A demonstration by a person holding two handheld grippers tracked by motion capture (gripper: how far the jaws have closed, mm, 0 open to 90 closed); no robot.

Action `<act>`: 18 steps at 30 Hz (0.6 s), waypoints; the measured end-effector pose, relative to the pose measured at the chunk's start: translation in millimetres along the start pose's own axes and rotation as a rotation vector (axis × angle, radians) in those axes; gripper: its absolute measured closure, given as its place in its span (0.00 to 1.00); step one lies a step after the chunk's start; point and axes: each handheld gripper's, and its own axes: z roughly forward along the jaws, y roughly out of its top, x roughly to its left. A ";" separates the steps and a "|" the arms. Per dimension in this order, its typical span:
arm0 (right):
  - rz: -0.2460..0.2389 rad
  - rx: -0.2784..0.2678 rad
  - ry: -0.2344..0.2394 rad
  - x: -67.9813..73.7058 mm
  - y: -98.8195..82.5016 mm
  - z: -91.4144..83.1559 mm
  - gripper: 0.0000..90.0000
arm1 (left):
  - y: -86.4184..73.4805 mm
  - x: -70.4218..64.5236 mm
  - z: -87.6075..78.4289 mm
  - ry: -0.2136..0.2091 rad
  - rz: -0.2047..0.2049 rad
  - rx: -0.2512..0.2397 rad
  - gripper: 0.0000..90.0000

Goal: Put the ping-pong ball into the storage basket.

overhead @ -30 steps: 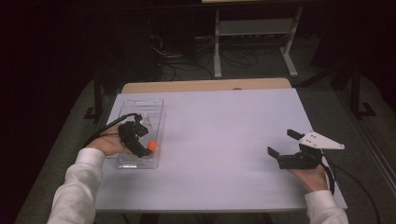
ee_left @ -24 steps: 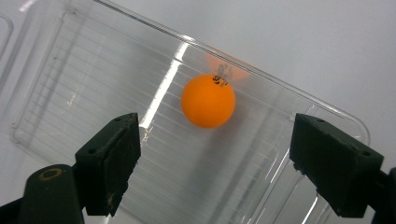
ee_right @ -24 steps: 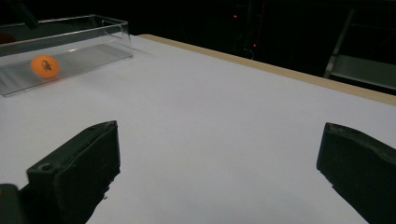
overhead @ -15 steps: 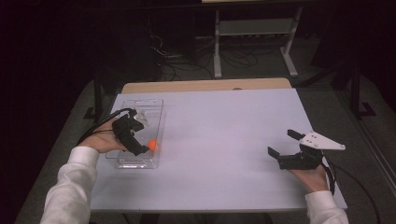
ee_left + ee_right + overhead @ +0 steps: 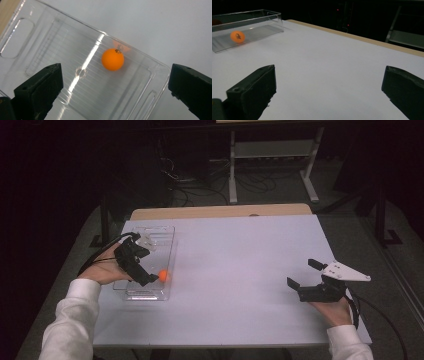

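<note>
An orange ball [image 5: 163, 275] lies on the floor of a clear plastic tray [image 5: 150, 295] at the table's left side. My left gripper [image 5: 145, 266] hovers over the tray, its jaws wide apart after just opening. In the left gripper view the ball [image 5: 112, 59] rests in the tray [image 5: 50, 37] beyond the open gripper [image 5: 115, 82], touched by neither jaw. My right gripper [image 5: 303, 273] stands open near the front right of the table with nothing in it. In its own view the right gripper [image 5: 329, 87] faces the bare white tabletop, with the ball [image 5: 237, 36] and tray [image 5: 249, 15] far off.
The white table top [image 5: 240, 270] spreads between the two hands. A wooden strip [image 5: 220, 211] runs along the far edge. Beyond it, in the dark, stand a white metal frame [image 5: 272, 150] and cables on the floor.
The left gripper has risen a little above the tray and its jaws have spread, leaving the orange ball lying in the tray. The right hand has kept still.
</note>
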 end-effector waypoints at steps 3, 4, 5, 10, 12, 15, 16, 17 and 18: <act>0.001 0.001 0.001 0.1 0.0 -0.1 0.00 | 0.4 -1.6 -4.5 -0.003 -0.005 -0.037 0.00; 0.001 0.002 0.002 0.2 -0.1 0.0 0.00 | 0.5 -2.3 -4.9 -0.004 -0.008 -0.046 0.00; -0.001 0.003 0.002 0.3 -0.1 0.1 0.00 | 0.6 -3.3 -5.4 -0.002 -0.006 -0.051 0.00; 0.002 0.001 0.002 1.1 -0.1 -0.1 0.00 | -0.5 -5.5 -6.2 0.002 -0.006 -0.078 0.00; 0.002 0.000 0.003 1.2 -0.2 -0.2 0.00 | -1.5 -6.3 -6.7 0.005 -0.012 -0.090 0.00; 0.001 0.000 0.003 1.1 -0.2 -0.4 0.00 | -3.7 -7.1 -8.5 0.009 -0.017 -0.105 0.00; 0.002 0.000 0.003 1.1 -0.2 -0.4 0.00 | -4.4 -7.4 -9.4 0.010 -0.019 -0.113 0.00; 0.002 0.000 0.002 1.0 -0.2 -0.4 0.00 | -5.3 -7.8 -10.3 0.012 -0.026 -0.124 0.00; 0.003 0.000 0.003 0.9 -0.2 -0.4 0.00 | -6.1 -7.7 -11.1 0.012 -0.029 -0.136 0.00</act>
